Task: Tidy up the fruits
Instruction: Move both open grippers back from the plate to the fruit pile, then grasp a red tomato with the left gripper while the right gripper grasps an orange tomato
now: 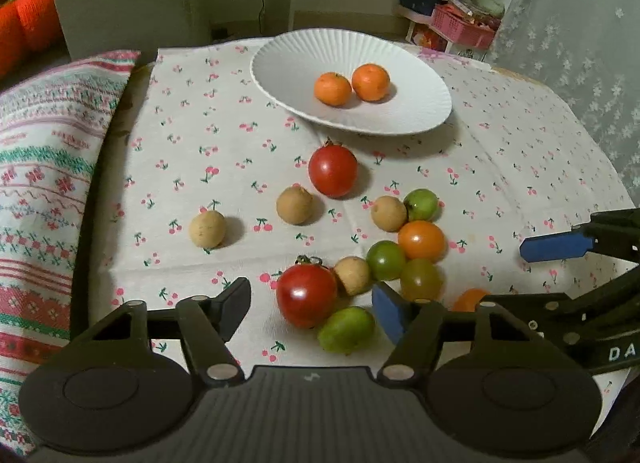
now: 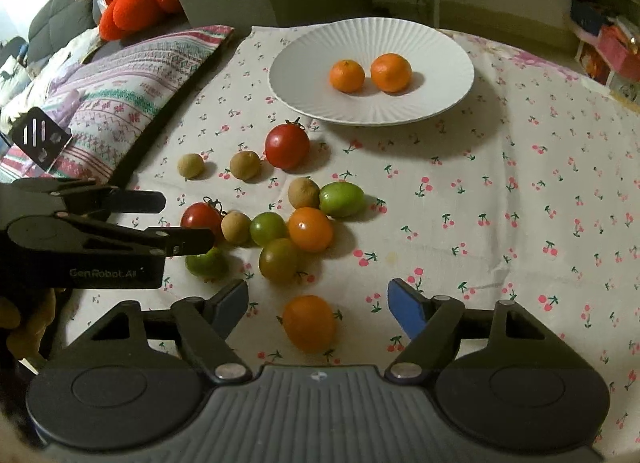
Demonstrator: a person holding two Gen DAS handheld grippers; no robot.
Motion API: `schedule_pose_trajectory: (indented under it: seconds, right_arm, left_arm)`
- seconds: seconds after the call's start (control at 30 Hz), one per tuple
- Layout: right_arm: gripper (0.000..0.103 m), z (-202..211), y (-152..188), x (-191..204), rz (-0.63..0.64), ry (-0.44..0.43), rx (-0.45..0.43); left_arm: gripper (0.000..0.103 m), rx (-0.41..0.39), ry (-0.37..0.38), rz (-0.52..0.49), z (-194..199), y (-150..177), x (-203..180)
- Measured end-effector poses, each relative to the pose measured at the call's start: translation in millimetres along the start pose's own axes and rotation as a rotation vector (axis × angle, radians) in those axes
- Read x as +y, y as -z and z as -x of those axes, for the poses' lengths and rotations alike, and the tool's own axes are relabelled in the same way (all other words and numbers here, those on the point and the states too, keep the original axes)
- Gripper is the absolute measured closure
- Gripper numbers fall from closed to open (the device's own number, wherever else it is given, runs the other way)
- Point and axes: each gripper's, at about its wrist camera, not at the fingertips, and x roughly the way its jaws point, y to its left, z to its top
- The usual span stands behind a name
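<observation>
Right wrist view: two matte orange fruits (image 2: pixel 370 72) already sit on the ribbed white plate (image 2: pixel 296 59), well beyond both claws. About a dozen glossy round fruits wait on the cherry-print cloth (image 2: pixel 520 203). The right claw (image 2: pixel 316 309), jaws apart, straddles a smooth orange fruit (image 2: pixel 309 323); the left claw (image 1: pixel 312 305), apart, straddles a shiny red tomato (image 1: pixel 306 295).

Two small oranges (image 2: pixel 370 72) sit side by side on a white ribbed plate (image 2: pixel 304 55). Nearer, loose on the cloth, lie two red tomatoes (image 2: pixel 287 146), four tan round fruits (image 2: pixel 245 165), several green tomatoes (image 2: pixel 342 199) and two orange tomatoes (image 2: pixel 310 229), mostly clustered and touching.
</observation>
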Motion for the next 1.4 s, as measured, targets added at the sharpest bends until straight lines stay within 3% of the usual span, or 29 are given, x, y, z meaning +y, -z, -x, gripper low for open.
schedule_pose_trajectory:
  seconds: [0.2, 0.73, 1.03, 1.1, 1.2, 1.4]
  right_arm:
    - [0.037, -4, 5, 9, 0.076, 0.021, 0.020]
    - [0.055, -17, 9, 17, 0.114, 0.029, 0.078]
    - [0.074, -21, 9, 19, 0.124, 0.027, 0.090]
    - [0.075, -21, 8, 19, 0.122, 0.023, 0.085]
    - [0.075, -21, 8, 20, 0.128, 0.029, 0.081]
    - [0.076, -22, 8, 21, 0.129, 0.024, 0.081]
  left_arm:
    - [0.057, 0.025, 0.035, 0.037, -5, 0, 6]
    - [0.058, 0.027, 0.051, 0.030, -10, -2, 4]
    - [0.059, 0.035, 0.053, 0.063, -11, -2, 6]
    - [0.062, 0.030, 0.047, 0.062, -11, -2, 6]
    - [0.075, 0.025, 0.035, 0.066, -9, -2, 7]
    - [0.075, 0.026, 0.030, 0.053, -10, -2, 4]
